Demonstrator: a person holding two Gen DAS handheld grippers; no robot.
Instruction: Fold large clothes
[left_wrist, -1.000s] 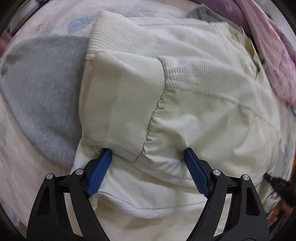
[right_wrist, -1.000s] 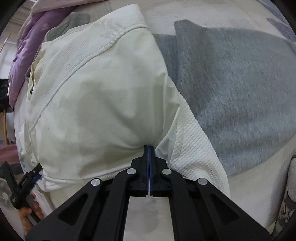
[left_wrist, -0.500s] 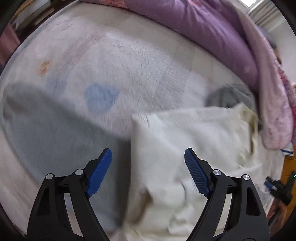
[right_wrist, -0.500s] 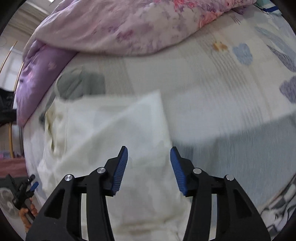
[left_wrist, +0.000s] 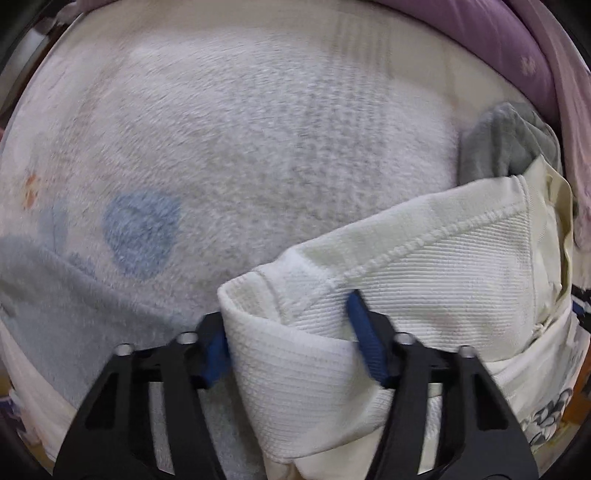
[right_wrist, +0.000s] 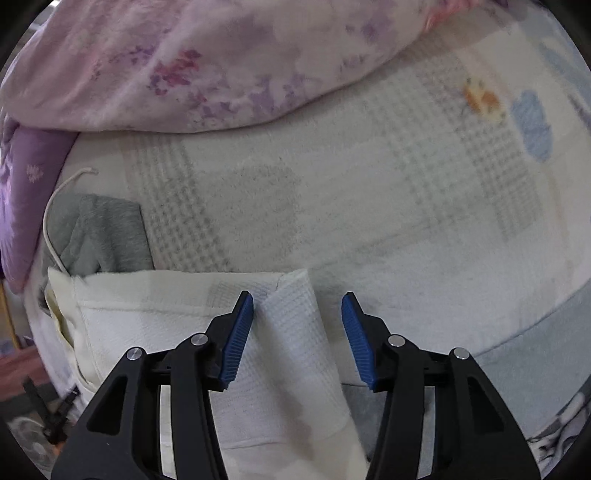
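A cream garment (left_wrist: 443, 266) with ribbed knit bands lies folded on the bed. In the left wrist view my left gripper (left_wrist: 291, 343) points down at its near corner. Its jaws are closing, and the rolled ribbed edge fills the gap, touching both blue pads. In the right wrist view the same garment (right_wrist: 166, 314) lies at lower left. My right gripper (right_wrist: 297, 332) stands open over its far right corner. A ribbed flap lies below and between the fingers, close to the left pad and apart from the right one.
A fleecy pale blanket (left_wrist: 240, 129) with blue and orange patches covers the bed. A grey garment (right_wrist: 99, 232) with a white drawstring (right_wrist: 51, 206) lies just beyond the cream one. A purple and pink floral quilt (right_wrist: 184, 66) is heaped along the far side.
Both grippers have travelled across the cream garment to its far edge. The right gripper went from shut to open. The left jaws narrowed from wide open onto the ribbed corner.
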